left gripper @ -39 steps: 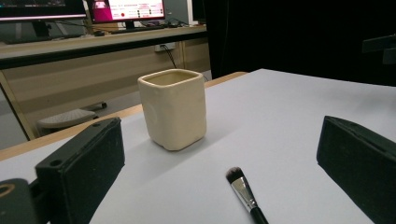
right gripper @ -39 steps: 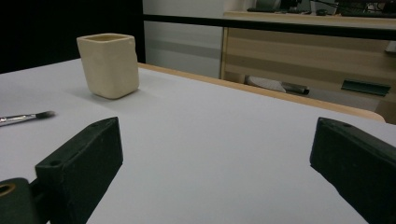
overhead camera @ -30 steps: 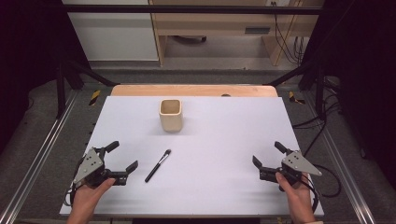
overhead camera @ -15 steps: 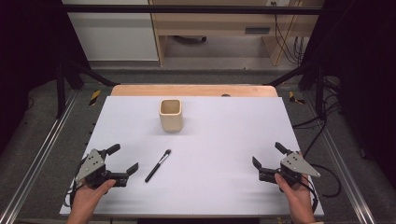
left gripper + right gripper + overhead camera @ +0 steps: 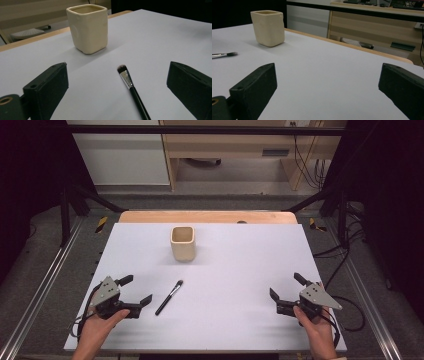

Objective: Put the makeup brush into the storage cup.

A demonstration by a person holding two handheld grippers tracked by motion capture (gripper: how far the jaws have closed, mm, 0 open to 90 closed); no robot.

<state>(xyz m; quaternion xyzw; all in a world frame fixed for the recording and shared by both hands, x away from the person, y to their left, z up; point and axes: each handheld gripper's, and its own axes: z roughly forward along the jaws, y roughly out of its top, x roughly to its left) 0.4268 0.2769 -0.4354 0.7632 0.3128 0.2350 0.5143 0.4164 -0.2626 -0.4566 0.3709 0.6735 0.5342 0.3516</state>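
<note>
Brush (image 5: 169, 297) lies flat beside left gripper (image 5: 135, 291); both grippers' jaws apart, holding nothing.

The left gripper (image 5: 135, 291) sits slightly nearer 6 o'clock than a second ago. The right gripper (image 5: 286, 287) sits a touch nearer 6 o'clock too.

cup (image 5: 182, 243): cream, plain
brush (image 5: 169, 297): black handle; silver ferrule; bristles seemingly dark brown
table (image 5: 240, 270): white top; wooden far edge
jaws: black
</note>
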